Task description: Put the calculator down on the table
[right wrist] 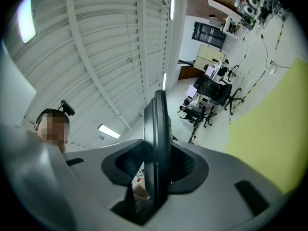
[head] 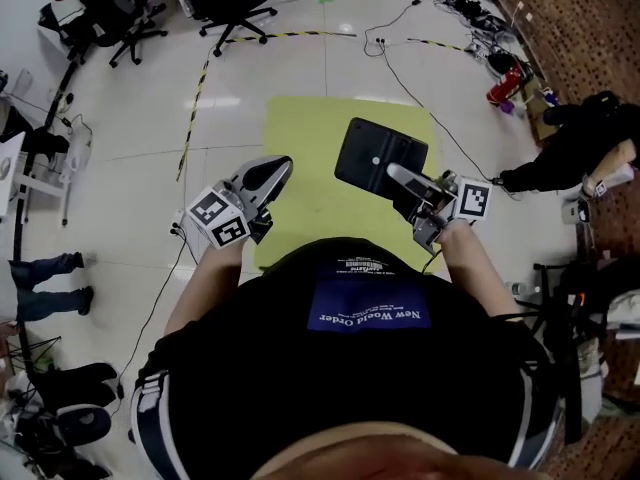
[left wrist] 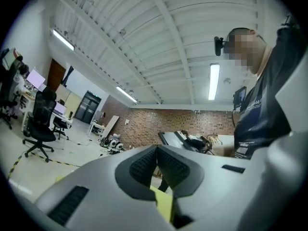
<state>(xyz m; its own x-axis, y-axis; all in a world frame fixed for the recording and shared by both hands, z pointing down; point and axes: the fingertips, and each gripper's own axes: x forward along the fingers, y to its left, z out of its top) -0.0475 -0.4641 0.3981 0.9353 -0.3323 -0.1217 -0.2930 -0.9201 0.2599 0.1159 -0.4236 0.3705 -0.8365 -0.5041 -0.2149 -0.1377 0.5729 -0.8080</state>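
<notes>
Calculator (head: 378,154) held over the yellow-green tabletop (head: 305,133)
The right hand-held gripper (head: 402,180) has its jaws clamped on the dark calculator's edge, holding it above the tabletop's right side; the left hand-held gripper (head: 272,174) is closed on nothing.

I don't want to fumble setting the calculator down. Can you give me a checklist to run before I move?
1. Right gripper grips the calculator: ok, jaws shut on its edge.
2. Left gripper out of the way: ok, shut, empty and off to the side.
3. Table free where it shows: ok.
4. Spot under the calculator: cannot tell, hidden.
5. Keys face up: cannot tell; the head view shows a plain dark face.
6. Height above the table: cannot tell.
</notes>
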